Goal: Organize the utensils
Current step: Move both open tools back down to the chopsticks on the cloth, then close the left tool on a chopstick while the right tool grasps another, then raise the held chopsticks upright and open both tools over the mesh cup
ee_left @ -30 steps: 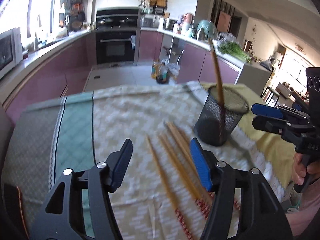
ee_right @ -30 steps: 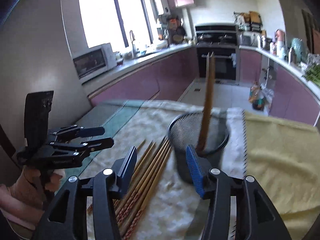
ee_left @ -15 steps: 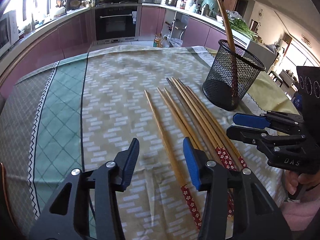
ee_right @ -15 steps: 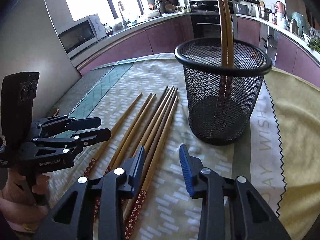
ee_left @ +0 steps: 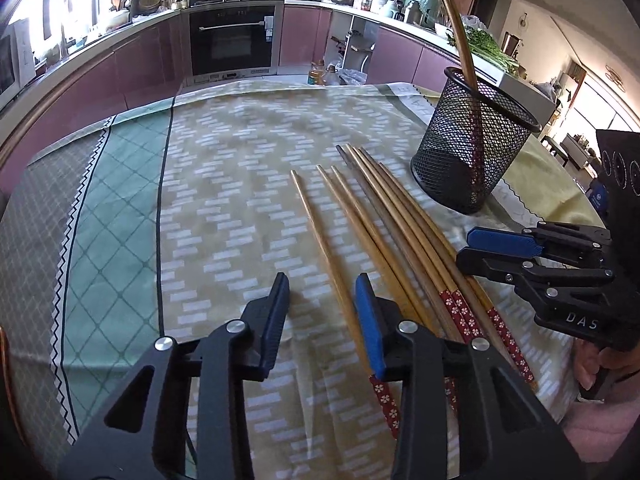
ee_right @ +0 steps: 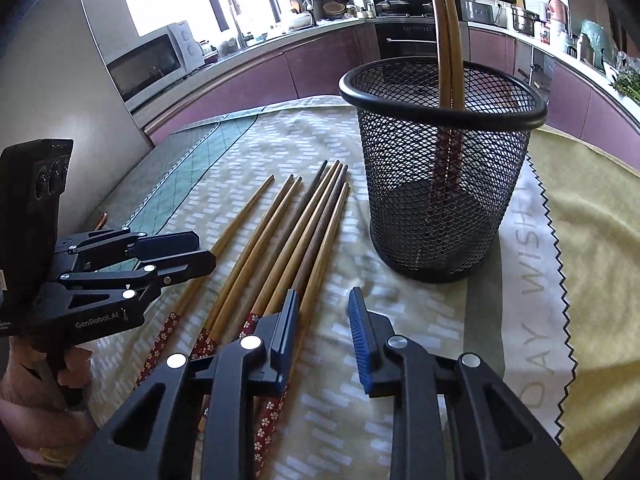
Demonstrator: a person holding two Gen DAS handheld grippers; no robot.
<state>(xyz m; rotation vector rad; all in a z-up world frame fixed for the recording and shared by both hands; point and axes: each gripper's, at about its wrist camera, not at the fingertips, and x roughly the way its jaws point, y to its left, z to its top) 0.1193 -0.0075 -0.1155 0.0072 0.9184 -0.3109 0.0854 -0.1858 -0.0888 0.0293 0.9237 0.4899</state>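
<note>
Both grippers lower than before, jaws closing, nothing between: left gripper [ee_left: 322, 312], right gripper [ee_right: 322, 320]. Centre on one red-patterned wooden chopstick [ee_left: 340, 280] at lower centre, then drop it in black mesh cup [ee_left: 472, 152].

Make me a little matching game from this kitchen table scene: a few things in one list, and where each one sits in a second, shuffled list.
Things:
1. mesh cup
2. loose chopsticks
3. upright chopsticks
4. left gripper

Places:
A. standing inside the black holder
B. lying flat in a row on the tablecloth
C. over the leftmost end of the row, jaws closing with nothing between them
D. standing on the cloth to the right of the row

Pairs: 1-D, 2-B, 3-A, 4-C
</note>
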